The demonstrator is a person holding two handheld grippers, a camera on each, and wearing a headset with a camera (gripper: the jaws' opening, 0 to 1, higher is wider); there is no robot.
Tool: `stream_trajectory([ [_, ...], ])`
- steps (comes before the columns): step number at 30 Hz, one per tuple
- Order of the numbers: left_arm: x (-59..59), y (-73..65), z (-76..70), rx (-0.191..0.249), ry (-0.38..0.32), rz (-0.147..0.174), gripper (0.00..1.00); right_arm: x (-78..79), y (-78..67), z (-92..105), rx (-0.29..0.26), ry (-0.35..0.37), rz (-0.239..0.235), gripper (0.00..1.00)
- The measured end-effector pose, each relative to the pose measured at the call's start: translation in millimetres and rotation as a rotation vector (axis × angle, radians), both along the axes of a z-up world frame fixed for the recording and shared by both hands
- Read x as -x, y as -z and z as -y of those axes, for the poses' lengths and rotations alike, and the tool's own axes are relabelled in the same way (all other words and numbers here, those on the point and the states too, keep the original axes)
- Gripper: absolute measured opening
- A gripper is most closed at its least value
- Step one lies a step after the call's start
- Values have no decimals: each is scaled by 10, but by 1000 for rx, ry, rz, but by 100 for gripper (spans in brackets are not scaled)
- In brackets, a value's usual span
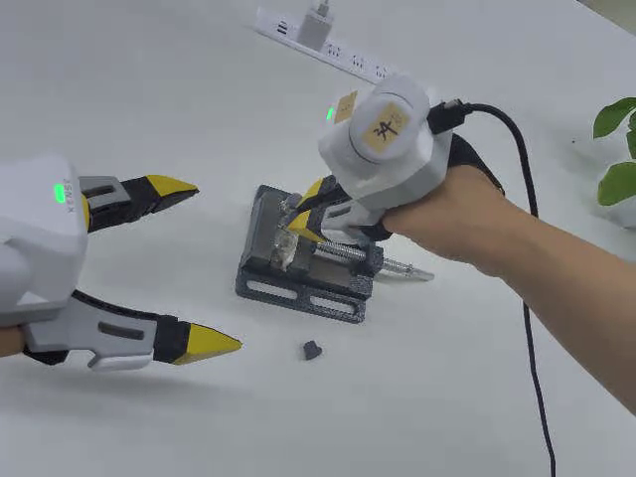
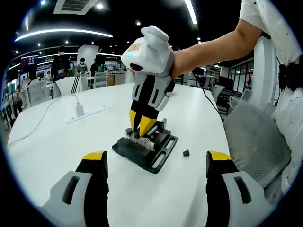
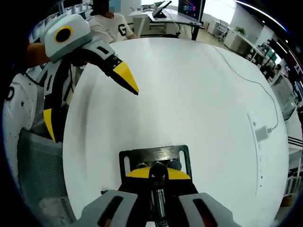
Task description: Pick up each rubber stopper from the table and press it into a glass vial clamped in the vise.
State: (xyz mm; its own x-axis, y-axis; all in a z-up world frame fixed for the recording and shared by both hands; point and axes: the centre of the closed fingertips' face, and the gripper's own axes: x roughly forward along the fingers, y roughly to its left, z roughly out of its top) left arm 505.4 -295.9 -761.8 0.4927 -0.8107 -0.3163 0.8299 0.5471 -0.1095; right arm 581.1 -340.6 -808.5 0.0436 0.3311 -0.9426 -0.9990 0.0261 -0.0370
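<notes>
Yellow-tipped, white-bodied left tongs (image 1: 209, 265) hover closest to the desk's near edge, jaws spread wide and holding nothing. Just past them one small dark rubber stopper (image 1: 311, 350) lies loose on the white desk (image 1: 149, 79), just beside the near side of the single dark grey metal vise (image 1: 298, 288). Matching right tongs (image 1: 303, 211), held in a hand (image 1: 447, 214), point down onto the vise top with jaws narrow. The right gripper view shows what the head view hides: a second rubber stopper (image 3: 158, 169), dark and round, pinched between the yellow tips, with two more dark round tops flanking it. In the head view a clear glass vial (image 1: 283, 248) sits in the vise; how many vials there are I cannot tell. Toward the far edge lies one white power strip (image 1: 328, 40).
</notes>
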Motion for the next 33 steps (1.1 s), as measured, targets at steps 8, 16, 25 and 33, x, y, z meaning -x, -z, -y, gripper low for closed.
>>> stream_trajectory([
  [8,20,21,-2,1,1,-7,84,40,-14,4,37,-36,27,6],
  [16,15,3,-24,2,-6,-4,84,65,-35,6,15,-43,31,7],
  [25,29,8,-60,-1,-11,-5,83,83,-112,-35,-45,-6,7,11],
  [33,26,8,-63,-3,-11,-5,83,10,-261,4,-115,52,-3,1],
])
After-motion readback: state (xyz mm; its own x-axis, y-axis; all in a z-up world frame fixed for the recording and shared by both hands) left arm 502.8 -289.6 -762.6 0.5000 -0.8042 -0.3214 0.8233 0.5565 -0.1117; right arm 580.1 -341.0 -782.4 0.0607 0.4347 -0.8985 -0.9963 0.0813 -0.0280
